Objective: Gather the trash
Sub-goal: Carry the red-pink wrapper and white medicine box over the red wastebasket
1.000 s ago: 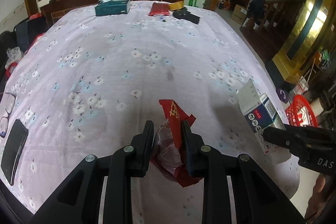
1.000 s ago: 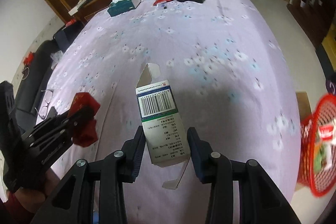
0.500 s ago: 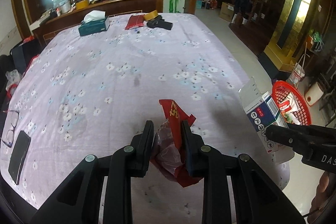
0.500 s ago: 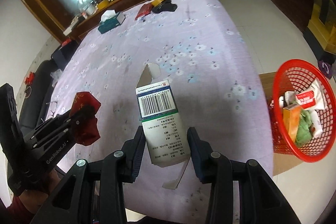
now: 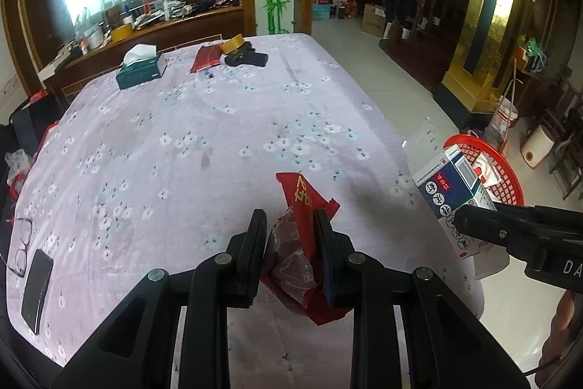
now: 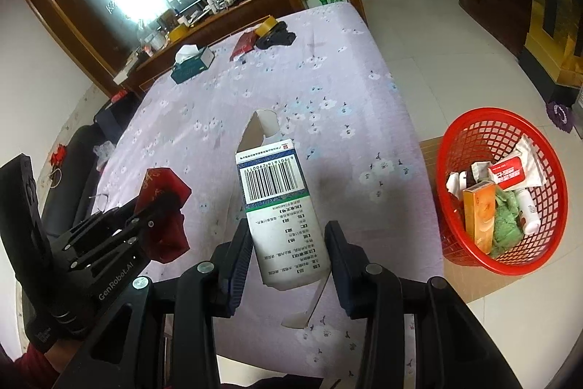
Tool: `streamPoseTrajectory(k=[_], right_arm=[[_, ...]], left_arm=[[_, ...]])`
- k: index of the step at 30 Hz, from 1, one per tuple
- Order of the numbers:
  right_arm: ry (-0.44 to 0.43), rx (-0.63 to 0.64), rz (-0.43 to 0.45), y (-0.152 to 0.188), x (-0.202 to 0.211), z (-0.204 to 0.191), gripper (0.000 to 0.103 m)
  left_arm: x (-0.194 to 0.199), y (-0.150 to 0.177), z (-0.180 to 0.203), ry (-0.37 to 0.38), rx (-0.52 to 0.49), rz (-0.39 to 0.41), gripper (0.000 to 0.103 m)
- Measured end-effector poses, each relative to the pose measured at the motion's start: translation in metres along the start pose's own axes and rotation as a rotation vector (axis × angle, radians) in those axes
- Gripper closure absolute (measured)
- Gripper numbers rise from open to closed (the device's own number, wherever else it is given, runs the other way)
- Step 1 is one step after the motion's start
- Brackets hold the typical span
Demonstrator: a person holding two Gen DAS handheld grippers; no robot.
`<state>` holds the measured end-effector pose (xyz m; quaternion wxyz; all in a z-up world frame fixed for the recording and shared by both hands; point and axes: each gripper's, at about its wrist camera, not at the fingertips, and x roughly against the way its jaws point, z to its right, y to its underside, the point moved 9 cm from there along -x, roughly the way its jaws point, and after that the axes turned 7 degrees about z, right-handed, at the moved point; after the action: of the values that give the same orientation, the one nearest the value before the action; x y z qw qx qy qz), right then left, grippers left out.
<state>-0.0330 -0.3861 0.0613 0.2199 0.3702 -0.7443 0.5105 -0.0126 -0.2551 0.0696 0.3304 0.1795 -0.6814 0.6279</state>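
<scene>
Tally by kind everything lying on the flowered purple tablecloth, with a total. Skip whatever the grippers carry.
Teal tissue box: 1
Flat red packet: 1
Yellow tape roll: 1
Black bundle, unclear what: 1
Black phone: 1
Eyeglasses: 1
Total: 6

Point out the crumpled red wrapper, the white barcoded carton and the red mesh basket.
crumpled red wrapper [image 5: 304, 206], left wrist view, printed upper flap
white barcoded carton [image 6: 273, 179], right wrist view, barcode
red mesh basket [image 6: 550, 177], right wrist view, far wall
</scene>
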Motion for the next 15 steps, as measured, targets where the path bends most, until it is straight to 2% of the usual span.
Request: streamPoseTrajectory(k=[9, 15], right_arm=[[0.022, -0.053, 0.032, -0.001, 0.021, 0.028, 0.059], [0.063, -0.111, 0.066, -0.007, 0.040, 0.063, 0.059]], left_arm=[[-0.002, -0.010, 0.036, 0.039, -0.046, 0.007, 0.078], [-0.007, -0.023, 0.073, 0.131, -0.059, 0.006, 0.078]])
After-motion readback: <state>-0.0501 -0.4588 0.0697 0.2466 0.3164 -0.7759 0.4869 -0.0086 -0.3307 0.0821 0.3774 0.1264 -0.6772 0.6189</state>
